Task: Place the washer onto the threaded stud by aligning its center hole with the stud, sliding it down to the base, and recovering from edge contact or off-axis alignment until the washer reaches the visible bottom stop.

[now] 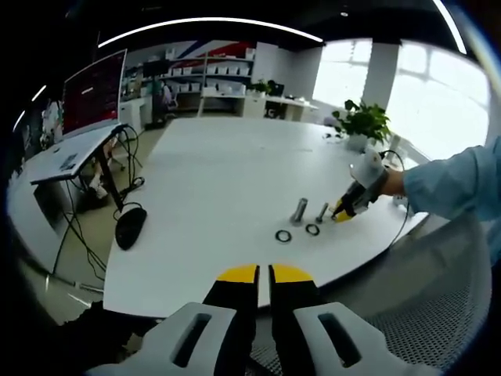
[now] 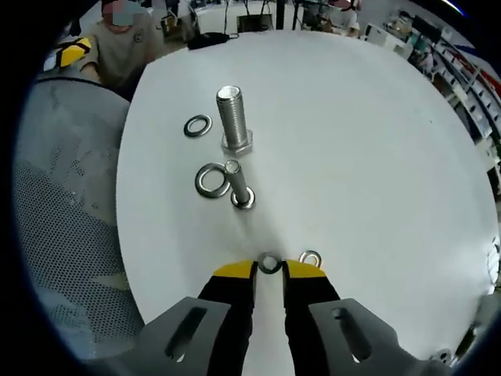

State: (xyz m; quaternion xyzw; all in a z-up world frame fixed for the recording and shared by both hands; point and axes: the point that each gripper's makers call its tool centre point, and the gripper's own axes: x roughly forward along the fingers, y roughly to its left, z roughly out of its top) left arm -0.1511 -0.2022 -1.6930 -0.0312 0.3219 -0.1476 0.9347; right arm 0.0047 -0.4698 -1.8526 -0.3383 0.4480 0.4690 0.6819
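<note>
- In my right gripper view, the right gripper (image 2: 270, 270) has its yellow-tipped jaws clamped on a small washer (image 2: 270, 264), pinched edge-on between the tips just above the white table (image 2: 376, 141).
- A second small ring (image 2: 311, 258) lies flat on the table touching the right jaw tip, at about 1 o'clock from the gripped washer.
- At 11 o'clock from the jaws the thin threaded stud (image 2: 239, 184) stands upright, with a larger washer (image 2: 211, 180) lying flat just beside it at 9 o'clock.
- Further along at 12 o'clock stands the thick bolt (image 2: 232, 117) on its hex head, another flat washer (image 2: 197, 125) near it at 9 o'clock.
- In my left gripper view, the left gripper (image 1: 264, 276) hangs over the near table edge, well apart from the parts; its jaws are nearly together with a thin gap and nothing between them.
- From there I see the right gripper (image 1: 344, 213) at 2 o'clock, held by a person's hand (image 1: 389, 182) with a blue sleeve (image 1: 454, 180).
</note>
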